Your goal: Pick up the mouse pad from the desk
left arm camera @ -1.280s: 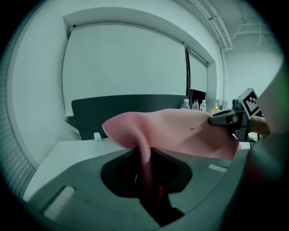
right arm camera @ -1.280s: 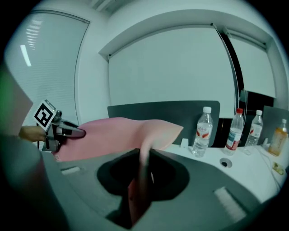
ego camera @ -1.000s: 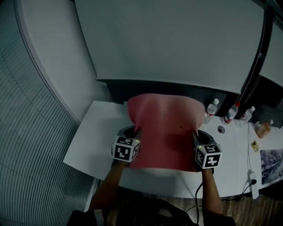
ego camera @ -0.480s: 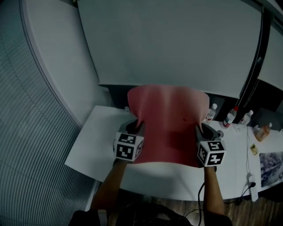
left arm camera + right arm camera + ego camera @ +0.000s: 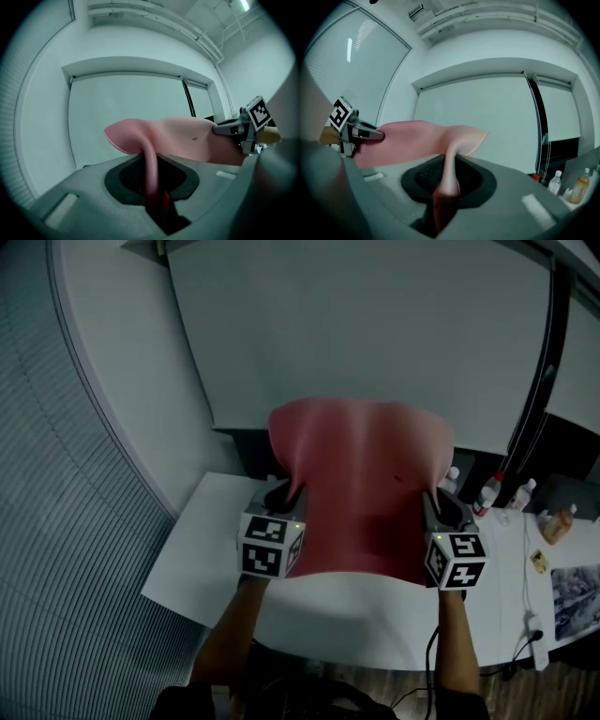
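The pink mouse pad (image 5: 361,488) hung above the white tabletop (image 5: 202,554) and looked clear of it, spanned like a sheet between the two tools. The left gripper (image 5: 292,495) had its fingers pinched on the pad's 9 o'clock edge, and the right gripper (image 5: 433,504) had its fingers pinched on the 3 o'clock edge. The far edge reared up toward 12 o'clock, while the near edge bowed at 6 o'clock. To my eye each bite was shallow, close to the rim. A good lift would need both hands level and evenly spaced, since pulling apart could slip the soft sheet out and crowding together could buckle it. Off at 3 o'clock from the pad stood a few clear bottles (image 5: 487,491) and an amber bottle (image 5: 555,526). A power strip (image 5: 536,626) lay toward 4 o'clock. All of these were well apart from the pad. A pale wall panel (image 5: 356,324) rose behind it at 12 o'clock. Nothing seemed to block the way up.
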The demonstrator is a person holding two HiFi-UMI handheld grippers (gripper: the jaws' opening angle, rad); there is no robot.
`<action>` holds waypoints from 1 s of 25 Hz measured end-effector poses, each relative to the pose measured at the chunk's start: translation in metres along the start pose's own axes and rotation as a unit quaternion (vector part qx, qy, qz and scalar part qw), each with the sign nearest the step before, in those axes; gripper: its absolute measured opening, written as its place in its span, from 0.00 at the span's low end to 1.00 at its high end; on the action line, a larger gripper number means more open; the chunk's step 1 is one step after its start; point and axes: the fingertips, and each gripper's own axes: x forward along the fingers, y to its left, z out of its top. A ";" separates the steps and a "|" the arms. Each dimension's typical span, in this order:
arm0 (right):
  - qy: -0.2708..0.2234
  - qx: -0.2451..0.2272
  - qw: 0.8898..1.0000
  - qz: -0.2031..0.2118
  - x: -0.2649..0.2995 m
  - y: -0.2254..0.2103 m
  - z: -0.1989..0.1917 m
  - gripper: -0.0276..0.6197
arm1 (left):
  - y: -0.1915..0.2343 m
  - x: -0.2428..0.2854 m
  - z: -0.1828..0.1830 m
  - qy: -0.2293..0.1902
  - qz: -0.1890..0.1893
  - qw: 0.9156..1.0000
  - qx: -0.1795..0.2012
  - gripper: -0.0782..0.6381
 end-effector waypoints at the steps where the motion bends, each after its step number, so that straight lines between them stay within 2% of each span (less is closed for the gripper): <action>1: -0.005 -0.002 1.000 -0.002 -0.001 -0.001 0.005 0.16 | 0.001 -0.001 0.006 -0.006 0.001 1.000 0.002 0.21; 13: -0.060 -0.029 0.998 -0.013 -0.007 0.009 0.062 0.16 | 0.019 -0.024 0.058 -0.060 0.023 0.998 0.017 0.21; 20: -0.077 -0.032 0.996 0.005 -0.007 0.019 0.068 0.16 | 0.025 -0.042 0.062 -0.066 0.050 0.996 0.025 0.21; 25: -0.085 -0.034 0.995 0.027 0.003 0.044 0.073 0.16 | 0.047 -0.062 0.057 -0.065 0.078 0.994 0.026 0.21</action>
